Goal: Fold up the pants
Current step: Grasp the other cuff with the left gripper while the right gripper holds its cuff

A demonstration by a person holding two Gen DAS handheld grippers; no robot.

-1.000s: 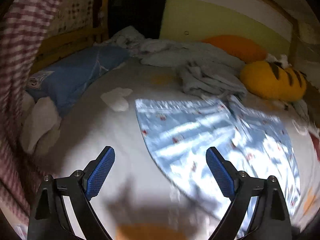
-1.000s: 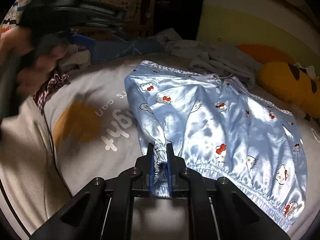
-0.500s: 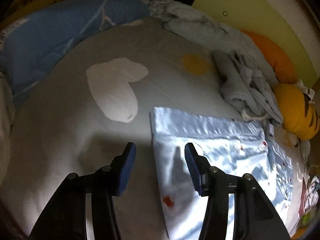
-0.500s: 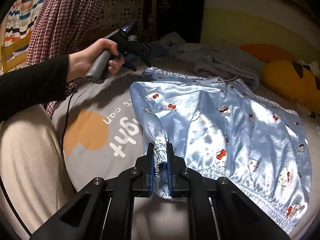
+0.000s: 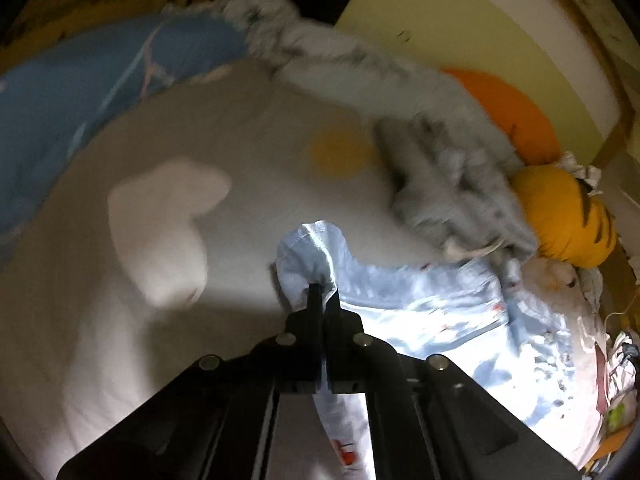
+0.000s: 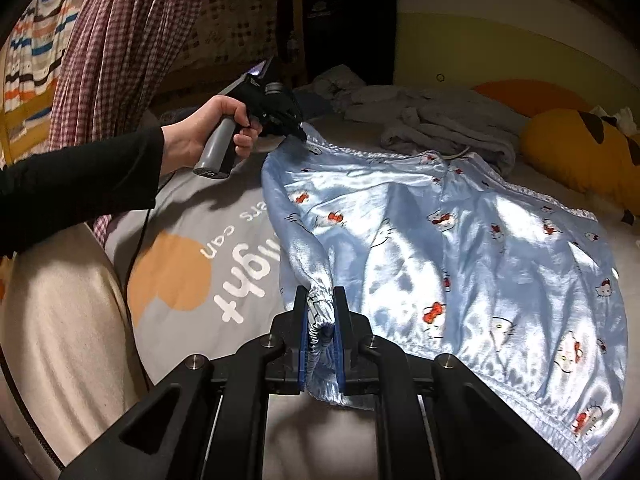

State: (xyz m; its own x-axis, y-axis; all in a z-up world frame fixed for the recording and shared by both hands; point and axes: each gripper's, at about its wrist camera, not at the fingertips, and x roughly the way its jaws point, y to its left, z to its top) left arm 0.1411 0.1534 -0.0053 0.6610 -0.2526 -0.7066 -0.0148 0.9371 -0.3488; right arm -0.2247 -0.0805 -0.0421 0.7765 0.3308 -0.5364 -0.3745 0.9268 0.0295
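Note:
Light blue satin pants (image 6: 460, 248) with a small cat print lie spread on a grey bedsheet (image 6: 188, 216). My right gripper (image 6: 320, 300) is shut on the gathered elastic waistband at the near corner. In the right wrist view a hand holds my left gripper (image 6: 302, 134) at the far left corner of the pants. The left wrist view shows the left gripper (image 5: 323, 292) shut on that corner of the pants (image 5: 420, 312), with the cloth bunched over its tips. The pads are hidden by fabric.
A heap of grey clothes (image 6: 444, 124) lies behind the pants. An orange-yellow striped plush (image 6: 580, 152) sits at the right. A blue pillow (image 5: 80, 92) lies at the left, a checked curtain (image 6: 116, 40) hangs beyond. A person's black sleeve (image 6: 76, 184) reaches in from the left.
The left gripper moved to the far corner of the pants and went from wide open to shut on the cloth, which now bunches up. The right gripper kept its hold and place.

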